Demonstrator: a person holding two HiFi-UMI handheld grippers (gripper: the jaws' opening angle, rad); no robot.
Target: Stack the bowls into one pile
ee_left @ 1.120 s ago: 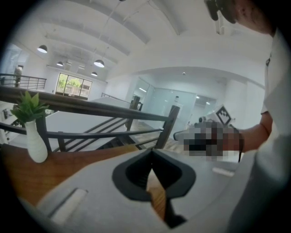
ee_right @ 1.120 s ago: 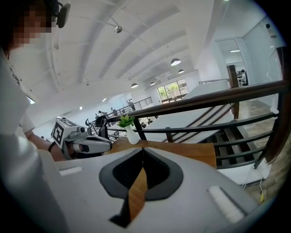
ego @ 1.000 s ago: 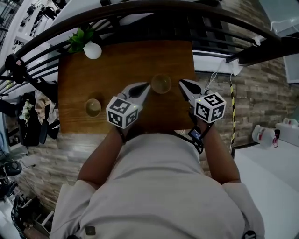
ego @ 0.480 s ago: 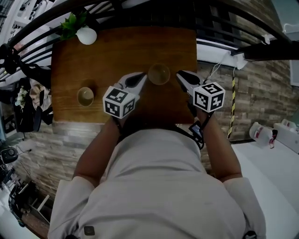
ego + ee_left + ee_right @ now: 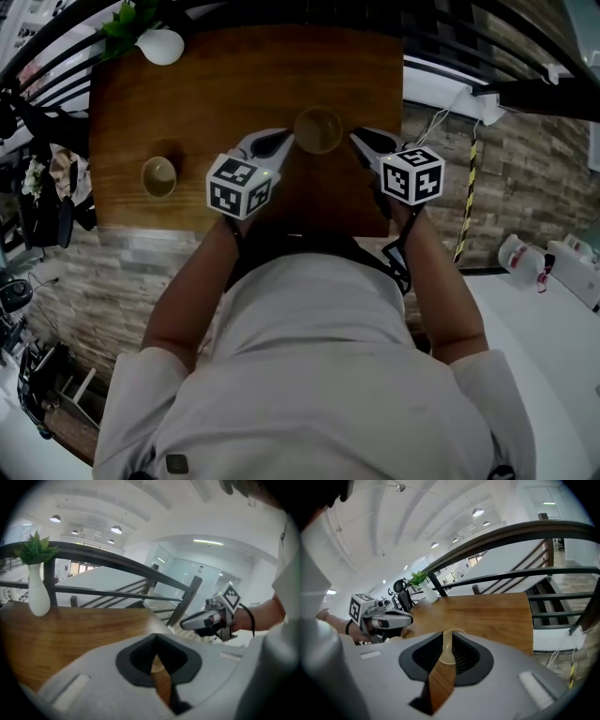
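Left claw (image 5: 284, 140), bowl (image 5: 319, 129) between, right claw (image 5: 359, 139)

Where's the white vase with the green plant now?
The white vase with green plant stands at the brown wooden table's far left corner in the head view, beyond the small tan bowl.

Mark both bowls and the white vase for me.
middle bowl (image 5: 319, 130): head view, on its inner floor.
left bowl (image 5: 158, 176): head view, on its inner floor.
white vase (image 5: 161, 46): head view, on its rounded body.
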